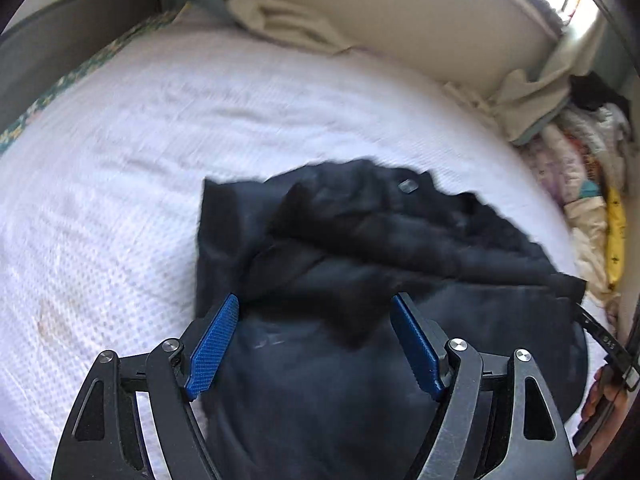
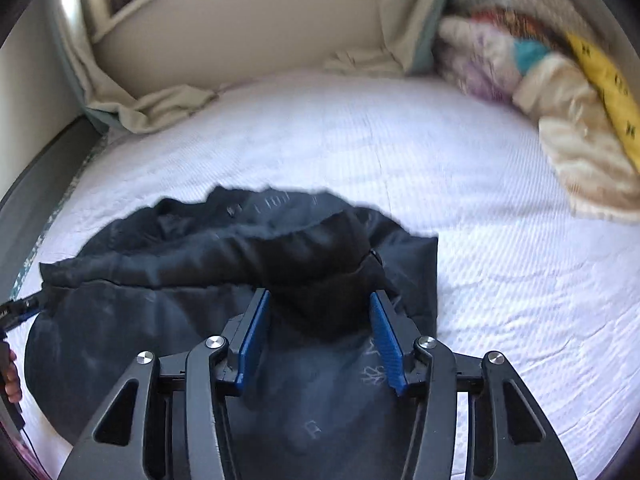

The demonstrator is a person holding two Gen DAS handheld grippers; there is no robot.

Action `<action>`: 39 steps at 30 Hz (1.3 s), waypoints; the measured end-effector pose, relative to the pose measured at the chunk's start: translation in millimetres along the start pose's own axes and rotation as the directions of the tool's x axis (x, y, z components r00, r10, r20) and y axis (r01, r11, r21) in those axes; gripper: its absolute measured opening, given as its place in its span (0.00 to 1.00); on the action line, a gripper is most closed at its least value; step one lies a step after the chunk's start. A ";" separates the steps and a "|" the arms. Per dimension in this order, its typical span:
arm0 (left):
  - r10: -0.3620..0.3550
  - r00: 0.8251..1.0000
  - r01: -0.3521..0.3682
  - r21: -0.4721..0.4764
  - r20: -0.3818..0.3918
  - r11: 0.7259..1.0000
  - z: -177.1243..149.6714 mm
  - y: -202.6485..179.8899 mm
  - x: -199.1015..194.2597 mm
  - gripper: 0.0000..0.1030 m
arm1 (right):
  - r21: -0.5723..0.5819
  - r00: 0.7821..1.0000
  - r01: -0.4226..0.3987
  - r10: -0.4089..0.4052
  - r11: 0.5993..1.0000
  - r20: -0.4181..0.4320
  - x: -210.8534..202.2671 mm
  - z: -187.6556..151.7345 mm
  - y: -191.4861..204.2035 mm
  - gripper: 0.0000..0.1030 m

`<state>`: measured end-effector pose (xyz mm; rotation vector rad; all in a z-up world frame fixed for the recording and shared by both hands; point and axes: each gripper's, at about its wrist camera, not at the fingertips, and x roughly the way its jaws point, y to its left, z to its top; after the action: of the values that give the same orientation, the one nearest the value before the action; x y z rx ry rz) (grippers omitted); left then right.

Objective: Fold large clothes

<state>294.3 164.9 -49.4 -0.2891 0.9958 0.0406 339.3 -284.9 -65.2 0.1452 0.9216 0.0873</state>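
A large black jacket [image 1: 360, 240] lies bunched and partly folded on the white mattress [image 1: 140, 140]; it also shows in the right wrist view [image 2: 240, 264]. My left gripper [image 1: 316, 304] is open, its blue pads [image 1: 214, 346] spread wide above the near part of the jacket, holding nothing. My right gripper [image 2: 318, 300] is open too, its blue pads [image 2: 386, 340] either side of a dark fold without gripping it. The other gripper shows at each view's edge [image 1: 600, 336] [image 2: 16, 308].
Beige bedding [image 1: 288, 16] is crumpled along the cream wall at the far side. A pile of coloured clothes and a yellow item [image 2: 560, 80] sits at the mattress's far right corner. A dark bed frame [image 1: 60, 52] edges the left. The white mattress [image 2: 500, 240] spreads right of the jacket.
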 end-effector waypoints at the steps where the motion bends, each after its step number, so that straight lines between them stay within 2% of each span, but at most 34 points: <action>1: -0.015 1.000 0.014 -0.022 -0.026 1.000 -0.4 4.5 6.2 0.79 | 0.007 1.000 0.001 0.000 1.000 -0.020 5.8 -1.0 -1.8 0.48; 5: -0.066 0.995 0.059 -0.087 -0.076 0.994 -3.8 18.5 25.2 0.79 | 0.002 0.997 0.014 -0.014 1.000 -0.072 24.1 -11.0 -1.8 0.48; 10: -0.039 0.996 0.034 -0.057 -0.082 0.998 -10.1 11.0 36.2 0.80 | 0.002 0.995 0.016 -0.016 1.000 -0.095 42.9 -20.6 -1.7 0.48; 14: -0.063 0.994 0.055 -0.093 -0.086 0.994 -5.3 12.7 30.9 0.80 | 0.009 0.996 0.023 -0.022 1.000 -0.091 39.6 -19.2 -2.2 0.48; 16: -0.097 0.992 0.087 -0.117 -0.083 0.989 -1.9 16.5 21.0 0.80 | 0.058 0.996 0.008 -0.002 0.998 -0.088 28.0 -14.4 -4.9 0.54; 18: -0.150 0.986 0.139 -0.153 -0.068 0.978 -0.7 22.7 8.0 0.82 | 0.079 0.997 -0.017 0.023 0.997 -0.075 12.8 -8.3 -2.6 0.68; 20: -0.207 0.977 0.195 -0.195 -0.045 0.961 0.0 32.1 -5.0 0.83 | 0.086 0.998 -0.061 0.063 0.994 -0.019 -10.2 -3.0 0.7 0.70; 24: -0.261 0.965 0.250 -0.249 -0.011 0.936 0.6 49.8 -20.2 0.85 | 0.055 0.992 -0.111 0.107 0.992 0.068 -44.7 1.2 9.3 0.73; 29: -0.276 0.961 0.257 -0.307 -0.020 0.916 -3.7 72.9 -20.0 0.85 | 0.012 0.984 -0.174 0.173 0.985 0.051 -53.5 -4.4 25.8 0.74; 35: -0.364 0.927 0.308 -0.375 -0.087 0.874 -21.4 87.8 -7.8 0.85 | -0.033 0.983 -0.181 0.182 0.983 0.024 -51.0 -11.2 37.8 0.74; 39: -0.428 0.896 0.345 -0.418 -0.121 0.840 -35.4 96.9 5.2 0.86 | -0.018 0.982 -0.188 0.188 0.982 0.024 -50.8 -10.7 34.8 0.75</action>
<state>252.0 248.4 -93.2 -0.8755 1.1198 -0.1705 299.7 -256.6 -26.0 0.2181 0.8796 0.2672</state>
